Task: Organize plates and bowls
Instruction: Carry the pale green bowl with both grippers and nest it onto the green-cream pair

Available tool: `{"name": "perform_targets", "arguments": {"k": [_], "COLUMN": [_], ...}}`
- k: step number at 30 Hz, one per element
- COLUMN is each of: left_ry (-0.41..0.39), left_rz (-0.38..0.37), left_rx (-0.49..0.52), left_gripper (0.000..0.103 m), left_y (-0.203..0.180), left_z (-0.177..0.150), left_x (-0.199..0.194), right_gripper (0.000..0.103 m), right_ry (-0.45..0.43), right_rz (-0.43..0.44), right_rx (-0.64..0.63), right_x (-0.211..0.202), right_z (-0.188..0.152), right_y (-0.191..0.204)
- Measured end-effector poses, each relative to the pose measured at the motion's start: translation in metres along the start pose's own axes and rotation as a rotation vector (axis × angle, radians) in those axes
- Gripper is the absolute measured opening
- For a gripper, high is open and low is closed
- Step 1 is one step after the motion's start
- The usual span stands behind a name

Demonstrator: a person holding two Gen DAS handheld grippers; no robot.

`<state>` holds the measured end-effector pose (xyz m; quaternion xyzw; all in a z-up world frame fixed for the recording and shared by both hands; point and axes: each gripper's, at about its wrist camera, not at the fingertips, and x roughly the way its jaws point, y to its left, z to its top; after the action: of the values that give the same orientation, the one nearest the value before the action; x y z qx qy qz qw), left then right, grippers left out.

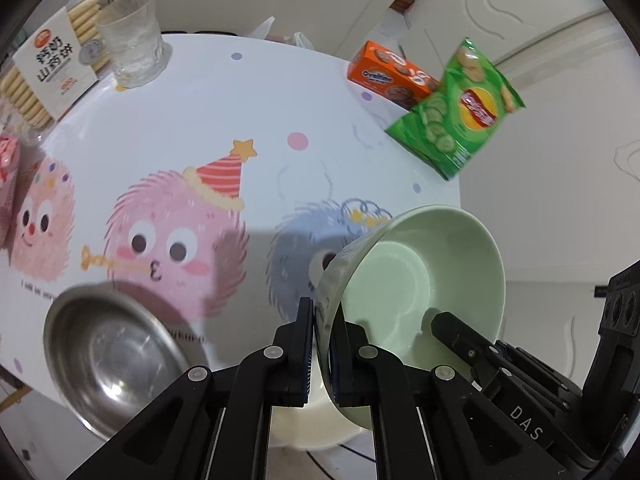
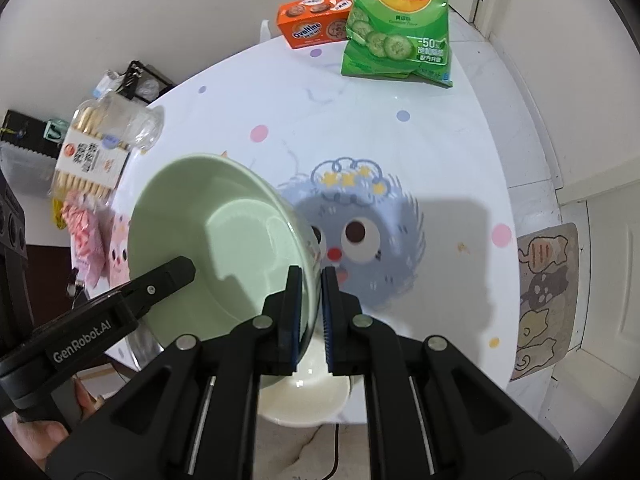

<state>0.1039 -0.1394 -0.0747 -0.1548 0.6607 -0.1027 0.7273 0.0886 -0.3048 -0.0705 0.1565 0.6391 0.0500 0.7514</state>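
A pale green bowl (image 1: 424,280) is held tilted in the air over the table's near edge. My left gripper (image 1: 323,344) is shut on its left rim. My right gripper (image 2: 310,308) is shut on its opposite rim; the green bowl fills the left of the right wrist view (image 2: 216,240). A white bowl (image 2: 308,396) stands on the table right below it, also low in the left wrist view (image 1: 296,424). A steel bowl (image 1: 116,356) stands at the near left.
The round white table (image 1: 208,120) has cartoon prints. A glass cup (image 1: 132,40) and a biscuit pack (image 1: 52,68) stand far left. An orange Ovaltine box (image 2: 316,20) and a green Lay's bag (image 2: 396,24) lie at the far edge.
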Motion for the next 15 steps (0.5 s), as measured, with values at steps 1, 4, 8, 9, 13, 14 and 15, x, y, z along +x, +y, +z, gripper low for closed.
{"name": "perform_targets", "arguments": {"k": [1, 4, 8, 9, 13, 14, 15], "left_ry": [0.003, 0.009, 0.031, 0.039, 0.062, 0.064, 0.064], "left_rz": [-0.005, -0.004, 0.001, -0.001, 0.016, 0.024, 0.027], "left_rx": [-0.003, -0.005, -0.022, -0.031, -0.036, -0.036, -0.036], "left_gripper": [0.006, 0.006, 0.006, 0.006, 0.006, 0.006, 0.006], "left_y": [0.000, 0.005, 0.011, 0.014, 0.018, 0.019, 0.020], "left_z": [-0.007, -0.025, -0.049, -0.054, -0.073, -0.077, -0.080], "left_x": [-0.003, -0.007, 0.002, 0.005, 0.017, 0.019, 0.021], "right_gripper": [0.012, 0.012, 0.012, 0.012, 0.012, 0.012, 0.013], "right_ry": [-0.006, -0.004, 0.020, 0.026, 0.059, 0.066, 0.073], "right_rz": [-0.002, -0.004, -0.002, -0.003, -0.005, -0.006, -0.001], "right_rx": [-0.010, -0.030, -0.044, -0.046, -0.050, -0.052, -0.049], "right_x": [-0.005, -0.012, -0.008, -0.007, 0.001, 0.003, 0.006], "right_z": [-0.006, -0.026, -0.047, -0.052, -0.070, -0.073, -0.076], "right_y": [0.001, 0.003, 0.000, -0.001, -0.007, -0.008, -0.010]}}
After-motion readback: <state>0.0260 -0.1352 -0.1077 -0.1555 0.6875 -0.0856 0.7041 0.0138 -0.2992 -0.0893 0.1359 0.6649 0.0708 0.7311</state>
